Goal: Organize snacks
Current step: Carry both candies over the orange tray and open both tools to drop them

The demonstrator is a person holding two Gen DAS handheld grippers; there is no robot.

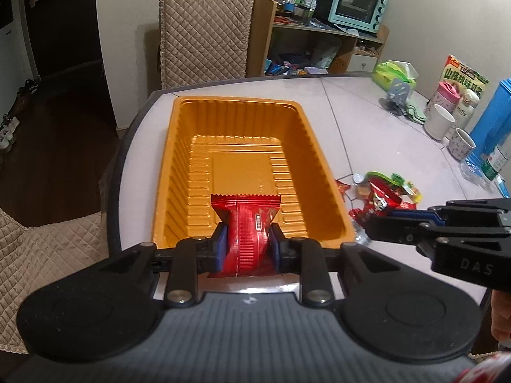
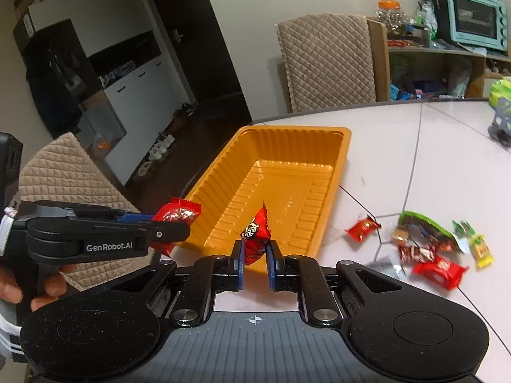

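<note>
- L claw: pads clamped on a red foil snack packet w/ crimped ends, held lengthwise, its far end over the near wall of the tray. Same claw in the R wrist view, side-on at left, red packet sticking out past its tips.
- R claw: narrow, blue pads pinching a small red wrapped sweet w/ a cartoon face; sweet stands upright, tip pointing up, over the near edge of the tray. In the L wrist view the R claw comes in from the right, just beside the tray's near-right corner.
- Person's fingers wrapped round the L handle, lower left of the R wrist view.
- Orange ribbed rectangular plastic tray: on the desk near its left edge; nothing lying on its floor, as far as visible.
- Loose snack pile on the desk right of the tray, apart from it: red packets, one green-topped bag, a small yellow-green sachet; partly blurred.
- White desk w/ dark rim: mugs, pink bottle, blue box, green tissue pack at far right.
- Beyond desk: quilted beige chair; wooden shelf w/ a mint-green toaster oven.
</note>
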